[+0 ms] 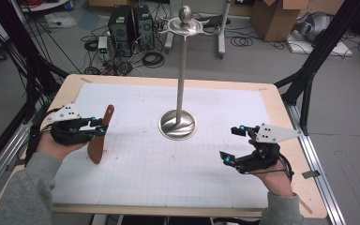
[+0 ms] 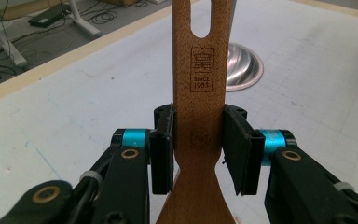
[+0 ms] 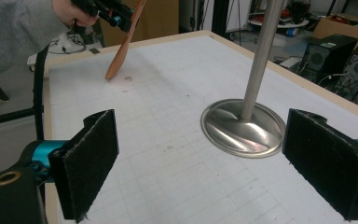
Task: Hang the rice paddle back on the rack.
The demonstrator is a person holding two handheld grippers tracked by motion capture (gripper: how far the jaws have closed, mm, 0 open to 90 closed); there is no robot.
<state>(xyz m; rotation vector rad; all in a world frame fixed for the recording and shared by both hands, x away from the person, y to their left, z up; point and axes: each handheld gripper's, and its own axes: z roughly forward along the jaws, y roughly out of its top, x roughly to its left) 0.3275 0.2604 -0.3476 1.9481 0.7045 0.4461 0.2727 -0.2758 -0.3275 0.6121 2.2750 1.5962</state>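
Hanging step: carrying the brown wooden spatula with a slotted handle to the tall polished steel stand with a round dished base looks like the work in hand, judged from the slot and the hooked arms on the stand.
Left gripper: at nine o'clock on the table, clamped on the spatula's neck; in the left gripper view the two pads press the narrow waist just above the flare of the blade.
Spatula: tilted, blade down and resting on or just over the white gridded mat, handle slot uppermost.
Right gripper: at four o'clock, jaws wide apart and holding nothing, near the base but not touching it.
Stand: base at the table's centre, pole rising toward twelve o'clock, hooked crown with a ball finial at its top.
Grip advice: keep the hold low on the neck, so the slot stays free of the pads.
Approach advice: lift the blade clear, turn the handle upward, and bring the slot over one curved arm from outside.
Right-hand advice: it could steady the pole or base if the stand rocks.
Risk: knocking the crown sideways may tip the stand; a slack hold would let the spatula swivel.
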